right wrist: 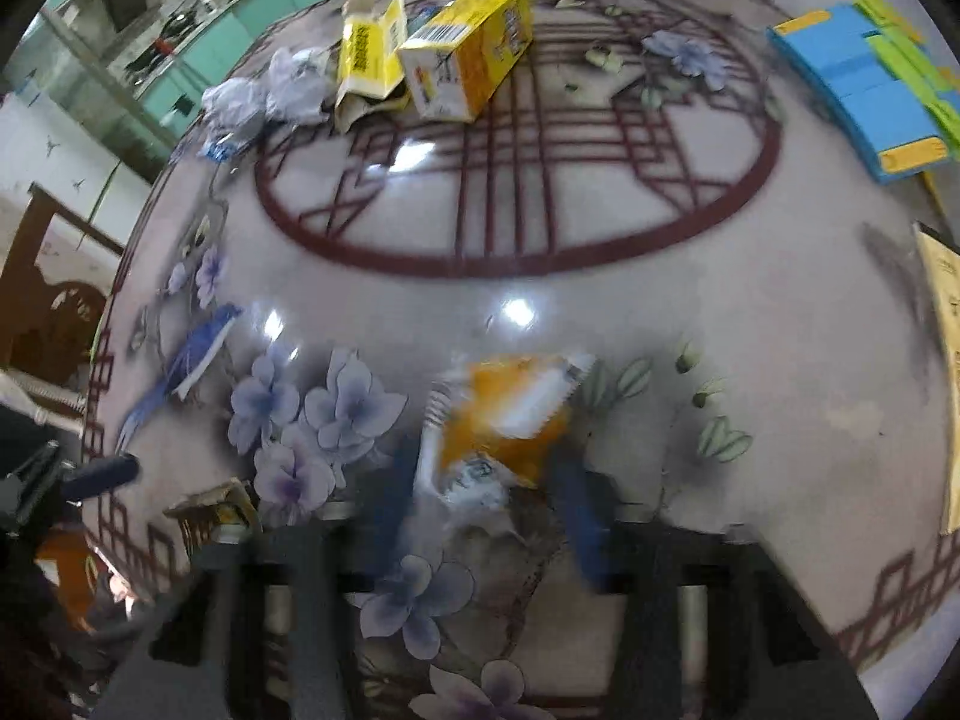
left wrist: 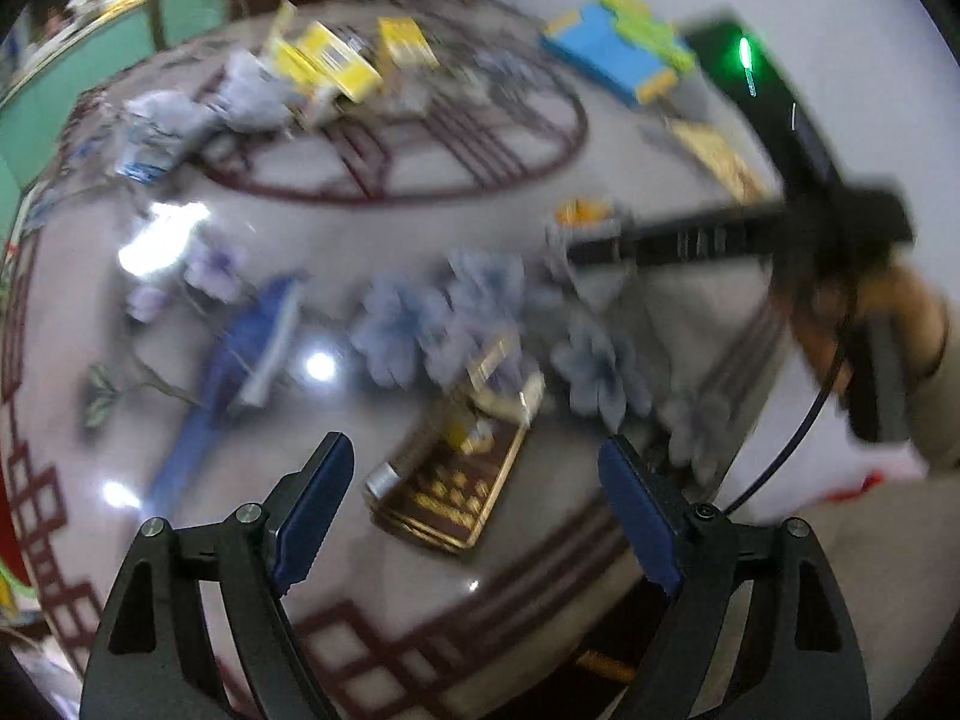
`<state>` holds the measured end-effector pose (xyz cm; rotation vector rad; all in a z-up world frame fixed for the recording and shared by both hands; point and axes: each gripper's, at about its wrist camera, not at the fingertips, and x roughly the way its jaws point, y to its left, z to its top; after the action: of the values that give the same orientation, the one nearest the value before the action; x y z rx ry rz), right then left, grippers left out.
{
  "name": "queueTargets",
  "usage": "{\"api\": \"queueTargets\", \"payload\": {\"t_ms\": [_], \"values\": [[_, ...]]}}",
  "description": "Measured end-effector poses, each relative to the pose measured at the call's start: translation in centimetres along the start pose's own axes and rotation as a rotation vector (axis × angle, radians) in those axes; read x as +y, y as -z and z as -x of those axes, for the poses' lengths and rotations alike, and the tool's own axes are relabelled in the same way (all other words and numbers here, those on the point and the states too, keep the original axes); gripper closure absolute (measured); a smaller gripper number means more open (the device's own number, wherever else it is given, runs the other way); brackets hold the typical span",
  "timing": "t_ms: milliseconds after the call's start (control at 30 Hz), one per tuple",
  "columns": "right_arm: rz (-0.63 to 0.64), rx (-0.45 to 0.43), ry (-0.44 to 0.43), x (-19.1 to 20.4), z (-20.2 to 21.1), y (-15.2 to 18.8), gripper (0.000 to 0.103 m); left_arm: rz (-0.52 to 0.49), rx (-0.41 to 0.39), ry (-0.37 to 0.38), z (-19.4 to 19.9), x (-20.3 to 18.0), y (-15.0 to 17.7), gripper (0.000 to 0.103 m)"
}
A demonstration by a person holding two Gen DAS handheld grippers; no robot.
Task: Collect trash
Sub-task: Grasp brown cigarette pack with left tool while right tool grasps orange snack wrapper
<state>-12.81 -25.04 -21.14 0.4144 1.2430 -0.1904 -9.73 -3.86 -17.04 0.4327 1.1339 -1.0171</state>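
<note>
My left gripper (left wrist: 474, 498) is open, its blue pads on either side of a dark brown and gold cigarette pack (left wrist: 453, 468) lying on the patterned table (left wrist: 384, 228). My right gripper (right wrist: 486, 492) is blurred and shut on an orange and white wrapper (right wrist: 510, 414), held just above the table (right wrist: 600, 312). In the left wrist view the right gripper (left wrist: 570, 240) shows at mid right with the wrapper (left wrist: 585, 216) at its tip. Yellow boxes (right wrist: 468, 48) and crumpled white paper (right wrist: 264, 96) lie at the far side.
A blue and green packet (right wrist: 870, 90) lies at the far right edge, also in the left wrist view (left wrist: 618, 48). A tan booklet (right wrist: 945, 372) lies at the right edge. A wooden chair (right wrist: 54, 312) stands left of the table. Kitchen counters are behind.
</note>
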Motion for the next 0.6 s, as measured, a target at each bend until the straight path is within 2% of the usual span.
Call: {"api": "queueTargets", "payload": {"t_ms": [67, 167, 267, 400, 467, 600], "values": [[-0.015, -0.005, -0.029, -0.2, -0.1, 0.1, 0.071, -0.003, 0.027, -0.022, -1.0, -0.4, 0.4, 0.019], [-0.049, -0.033, -0.067, -1.1, 0.8, -0.2, 0.071, 0.053, 0.017, -0.005, -1.6, -0.4, 0.3, 0.019], [-0.044, -0.062, -0.066, -1.2, 2.1, -0.6, 0.071, 0.102, 0.004, 0.001, -2.0, 0.0, 0.0, 0.019], [-0.049, -0.109, -0.059, -1.2, 4.2, -1.6, 0.071, 0.119, 0.006, -0.018, -2.8, 0.6, -0.5, 0.021], [-0.053, -0.131, -0.061, -1.0, 5.1, -2.2, 0.071, 0.125, 0.006, -0.010, -2.9, 1.1, -0.5, 0.029], [-0.062, -0.159, -0.071, -0.4, 6.2, -3.1, 0.071, 0.127, -0.001, 0.023, -3.4, 1.5, -1.2, 0.057]]}}
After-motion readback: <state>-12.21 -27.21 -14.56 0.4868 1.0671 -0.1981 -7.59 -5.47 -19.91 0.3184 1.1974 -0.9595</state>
